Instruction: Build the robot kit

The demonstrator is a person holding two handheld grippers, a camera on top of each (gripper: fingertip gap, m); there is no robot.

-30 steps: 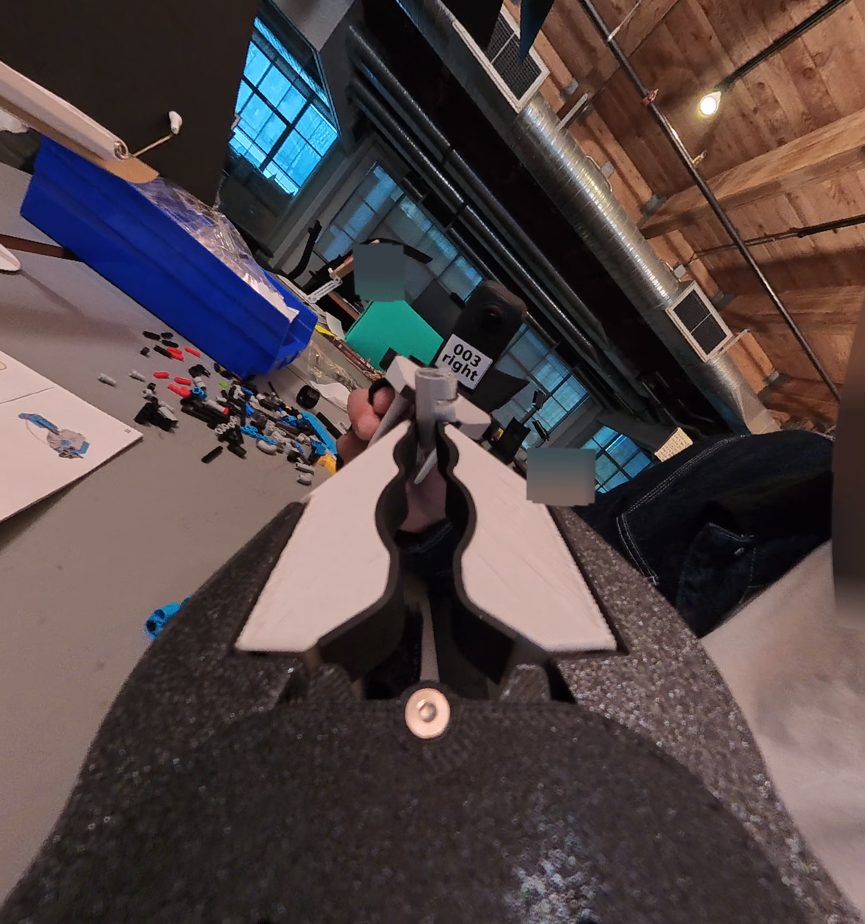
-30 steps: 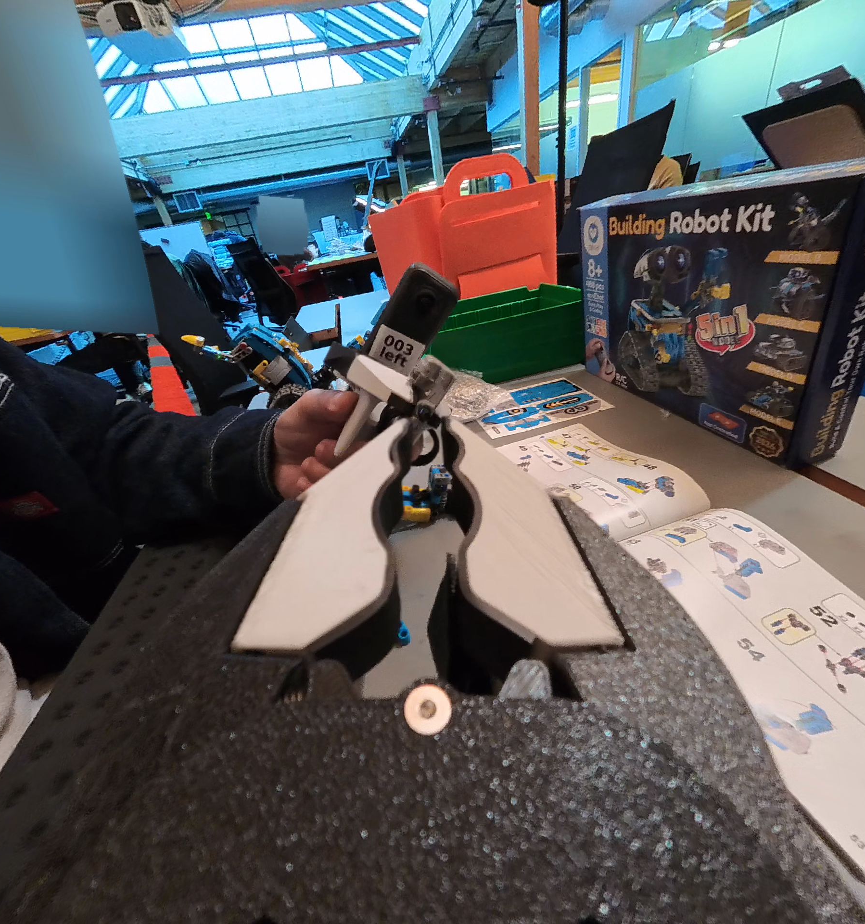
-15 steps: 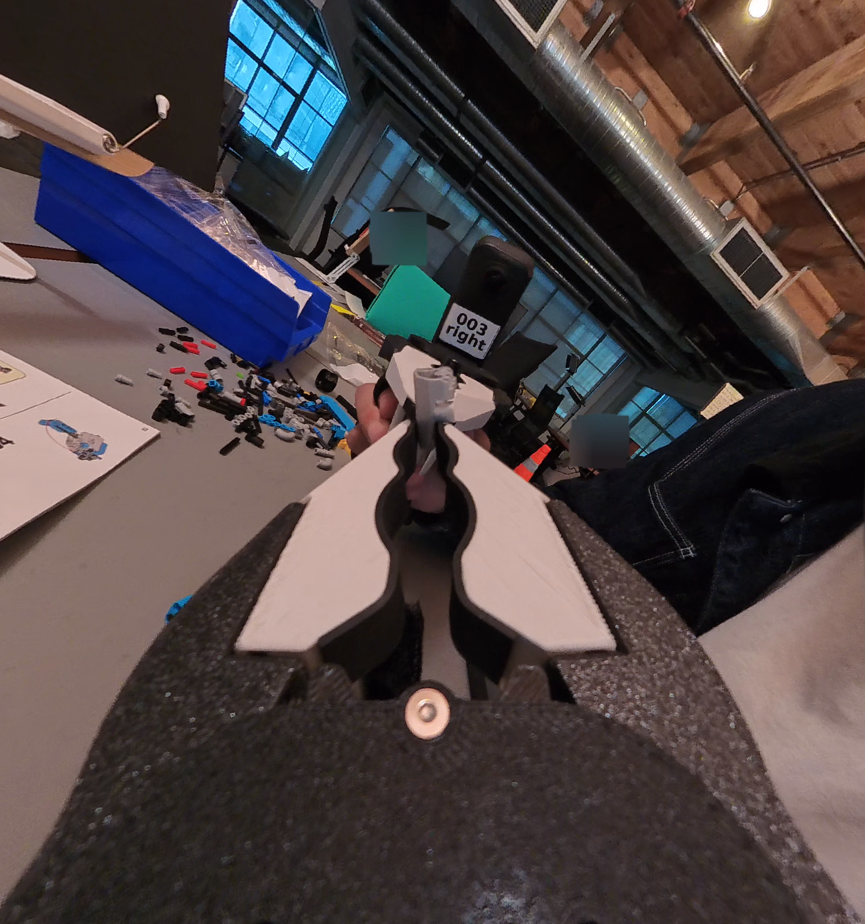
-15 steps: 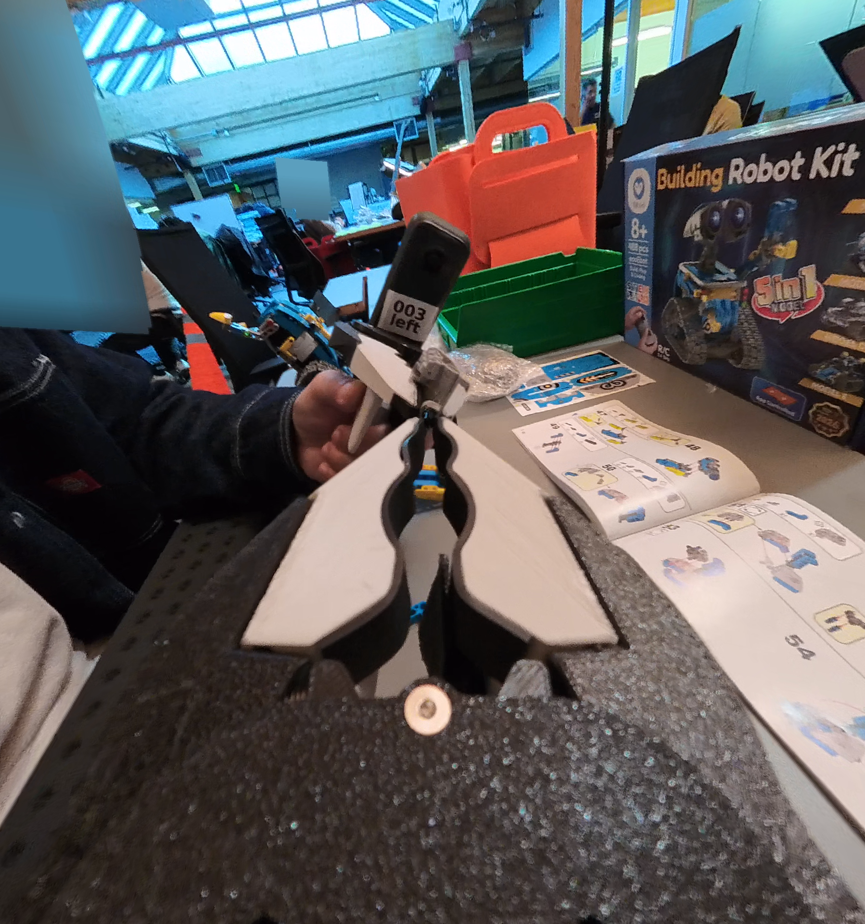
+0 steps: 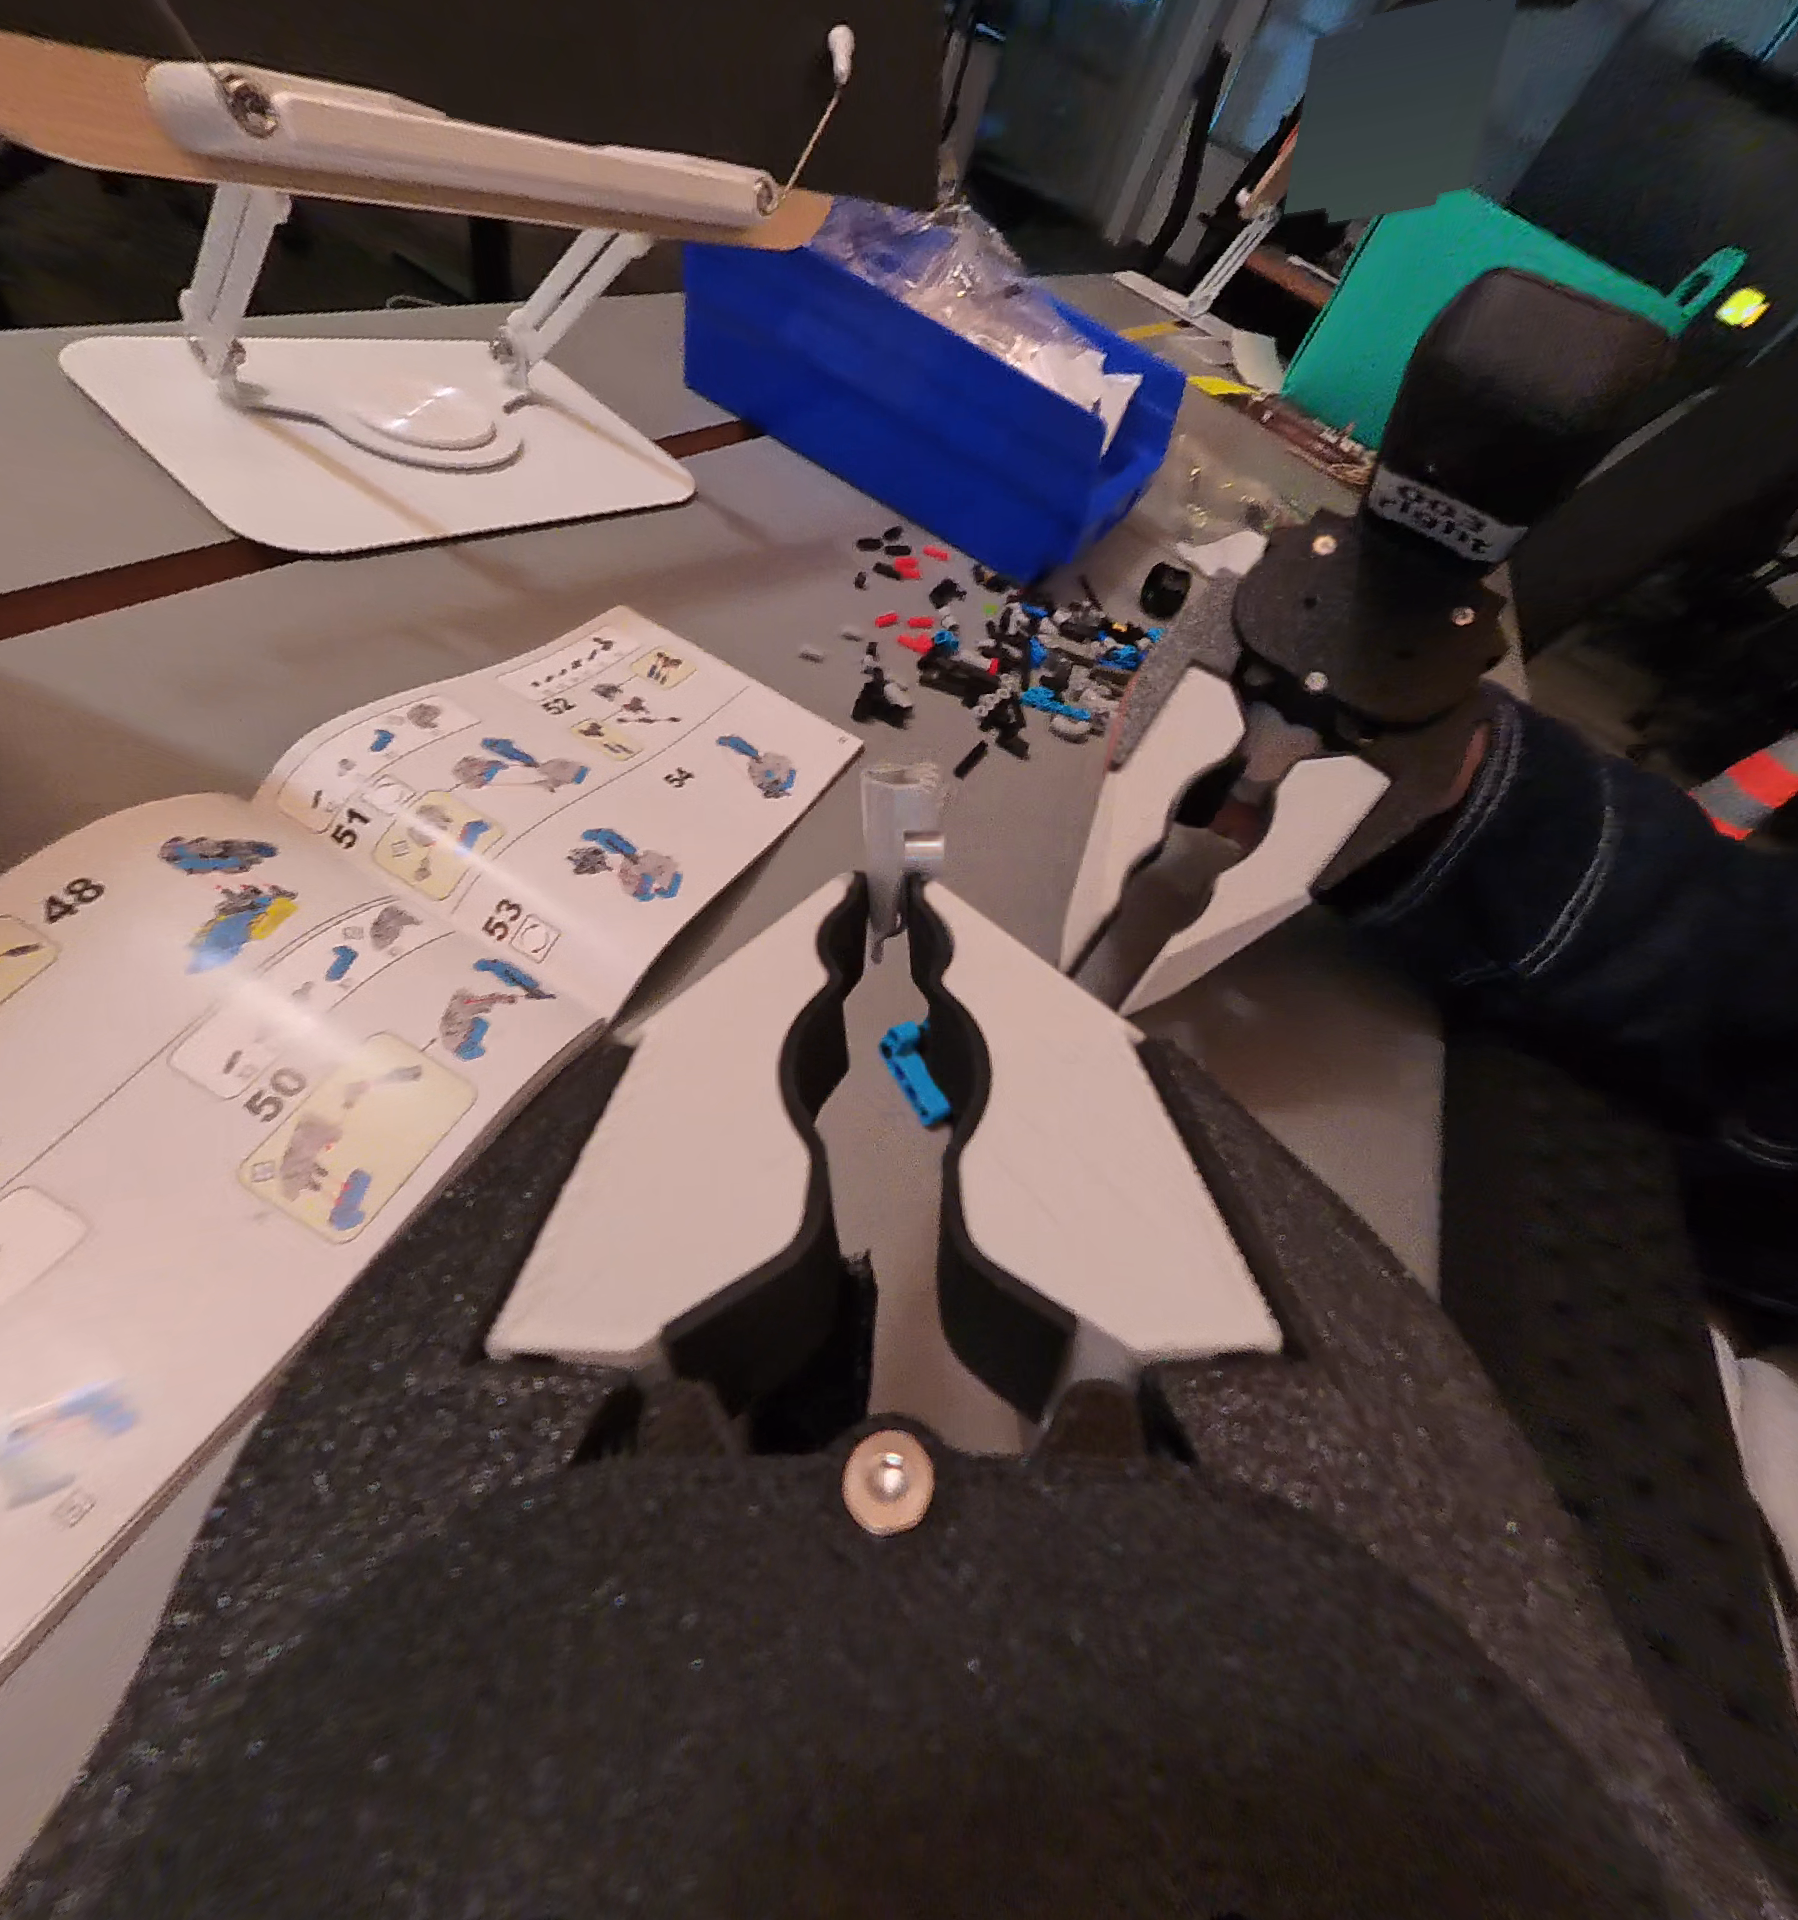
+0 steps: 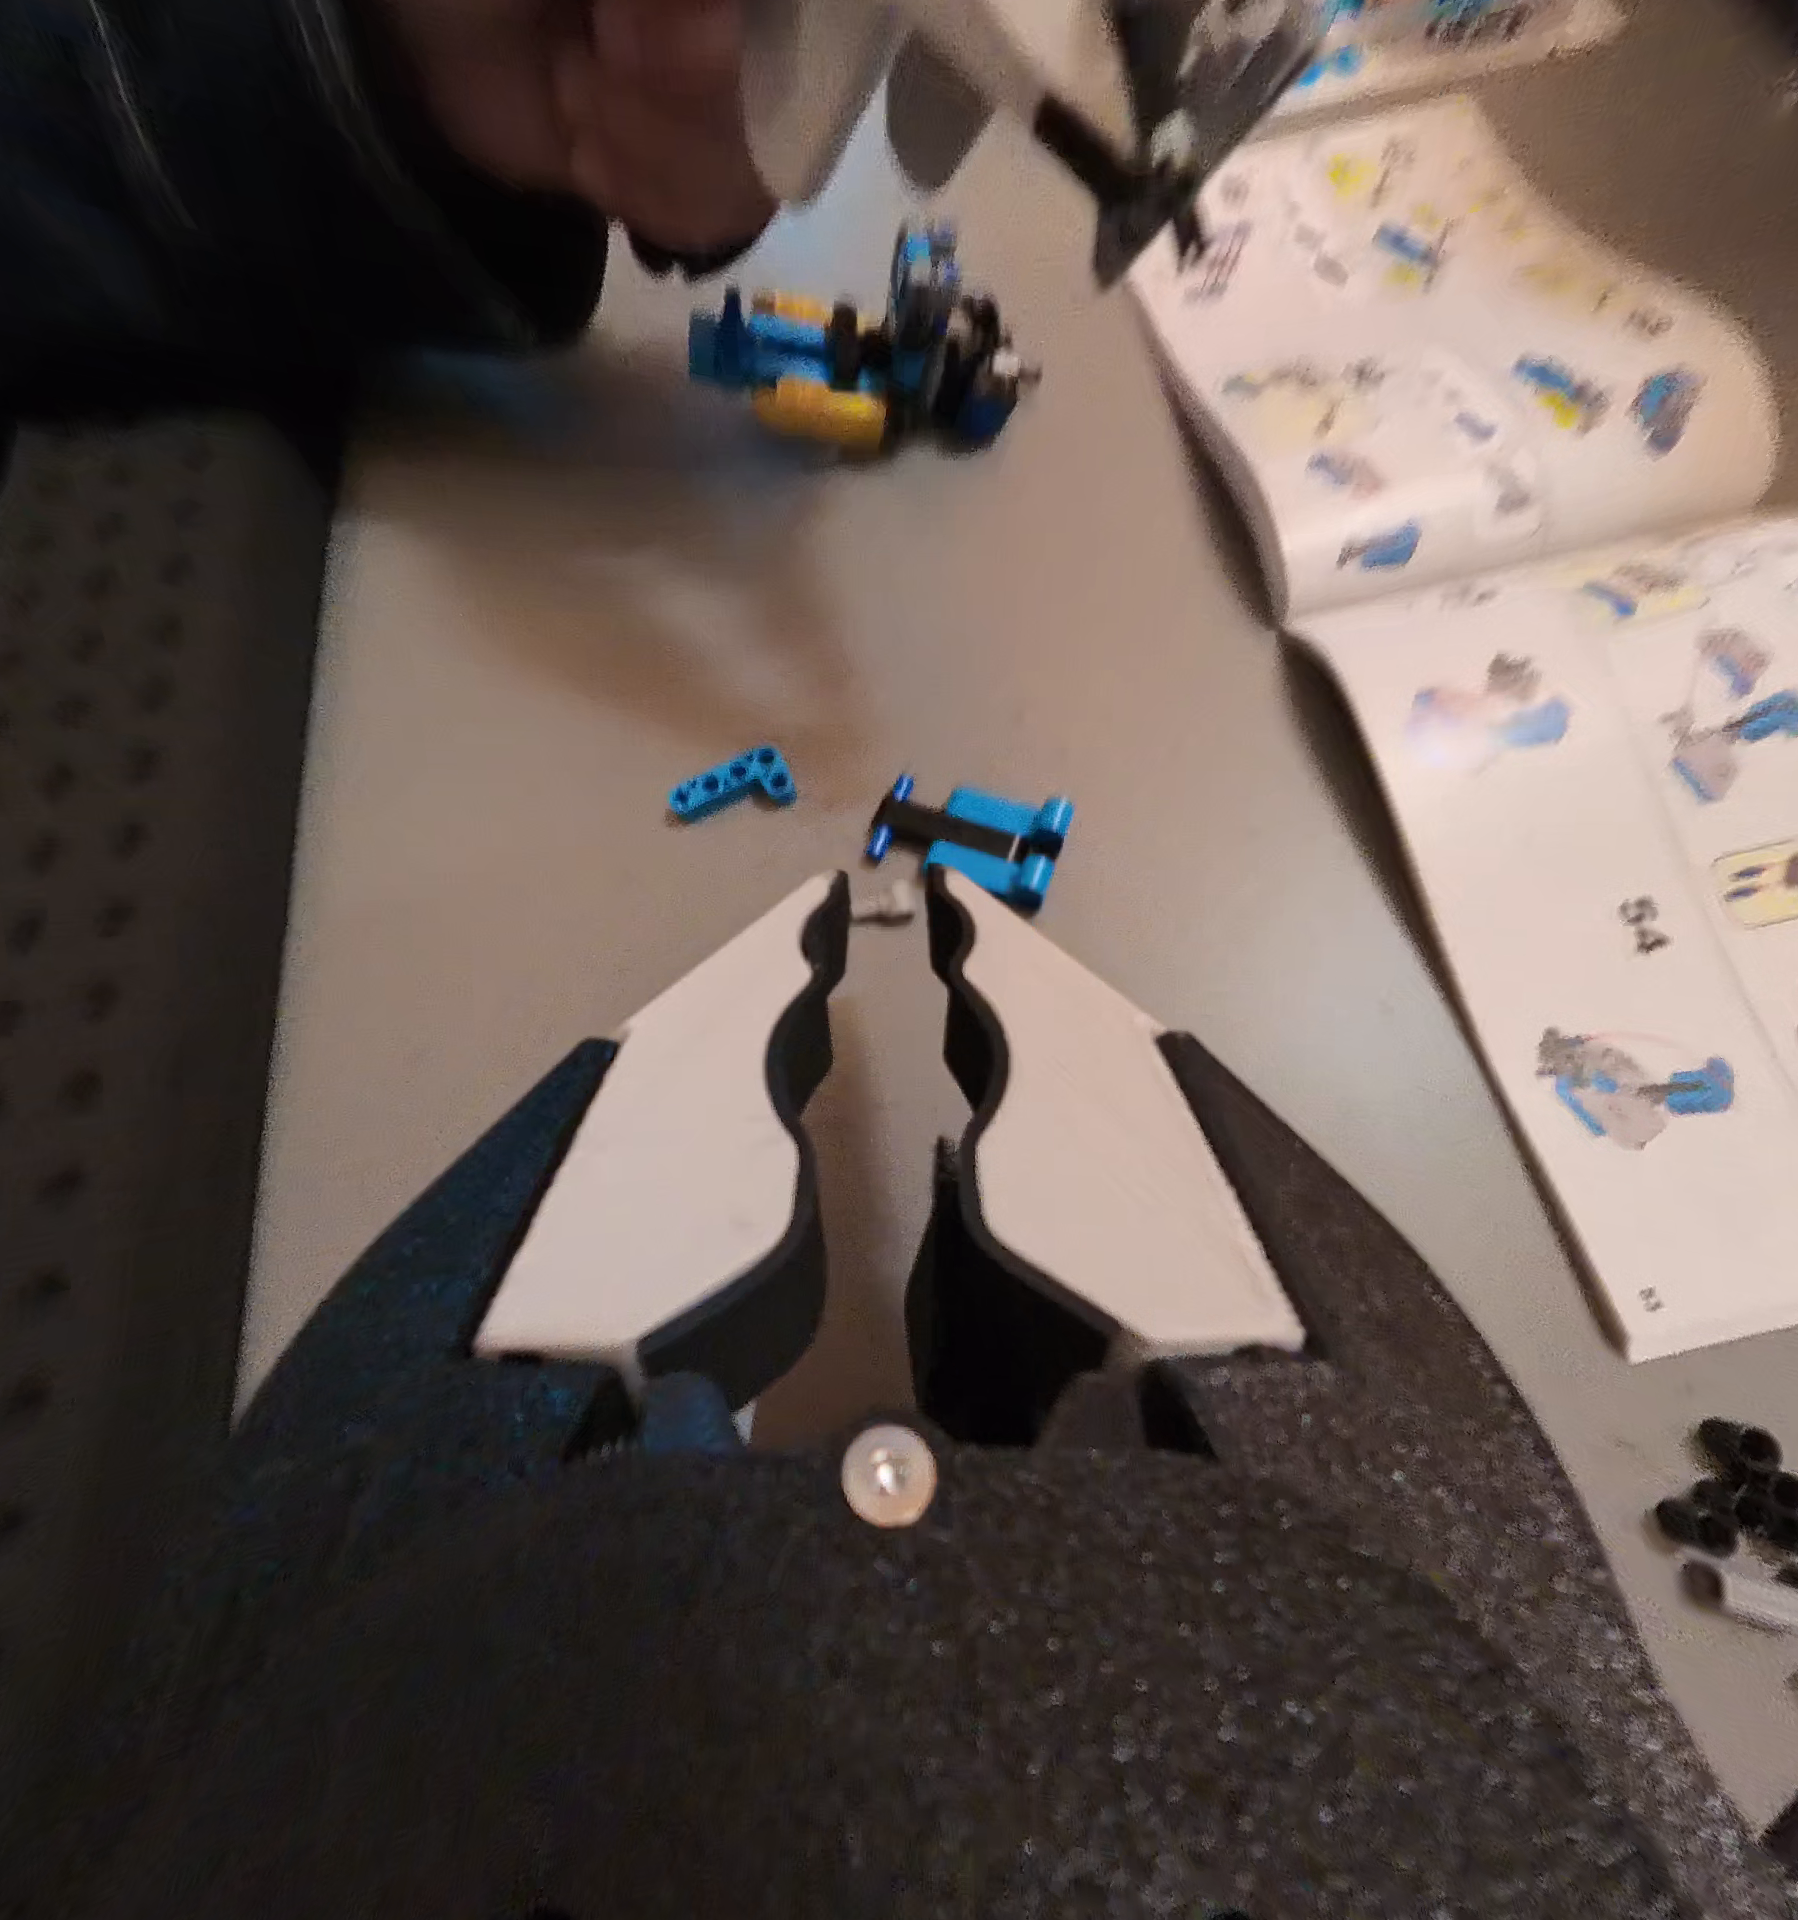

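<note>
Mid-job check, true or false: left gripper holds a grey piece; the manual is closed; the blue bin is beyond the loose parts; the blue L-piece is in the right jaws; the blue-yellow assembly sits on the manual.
1. Left gripper is shut on a grey piece. True.
2. The manual is closed. False: it lies open.
3. The blue bin stands beyond the loose parts. True.
4. The L-piece is in the right gripper. False: it lies on the table, ahead of the jaws.
5. The assembly sits on the manual. False: it is on bare table beside it.
</note>
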